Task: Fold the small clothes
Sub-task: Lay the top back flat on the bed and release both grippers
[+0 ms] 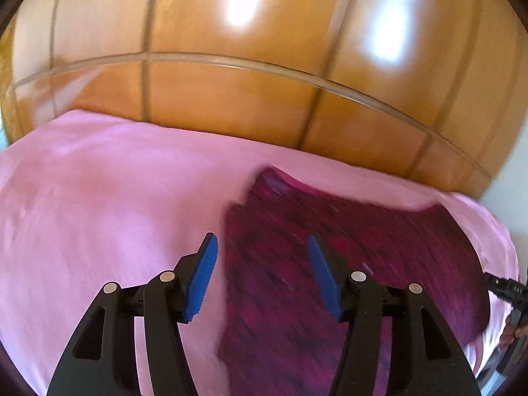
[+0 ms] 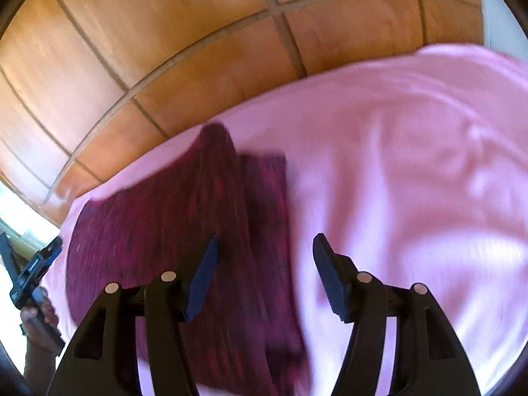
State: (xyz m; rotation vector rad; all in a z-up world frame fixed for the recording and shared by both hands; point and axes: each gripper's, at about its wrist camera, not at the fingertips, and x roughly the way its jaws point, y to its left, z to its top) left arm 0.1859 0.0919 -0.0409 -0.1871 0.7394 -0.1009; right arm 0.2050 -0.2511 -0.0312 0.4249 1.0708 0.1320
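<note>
On the pink bed sheet (image 1: 99,198), in front of a wooden panelled wall (image 1: 231,99), lies the magenta knit garment (image 1: 346,247), spread flat and touching the sheet over its whole visible area. Both views are motion-blurred, so we cannot read fine detail such as seams or a neckline.

The left claw (image 1: 263,275) hangs above the garment's left edge with its blue fingers (image 1: 203,277) spread apart and holding nothing. The right claw (image 2: 265,275) hangs above the garment's right edge, likewise spread apart and empty. The right wrist view shows a narrower layer (image 2: 264,191) lying along that right side, which we judge to be a part already turned over, or a sleeve; we cannot tell which.

We judge the step in hand to be the approach for the next fold. To do it well:

1. We lower each claw onto an edge, not onto the middle of the cloth.
2. We pinch only the knit and leave the sheet out of the grip, since both are soft and lie in contact.
3. We lift both sides evenly so the loose knit does not stretch or skew.

The garment's long axis runs from the near side toward the wall, slightly slanted in each view. Which end is the collar we cannot tell.
</note>
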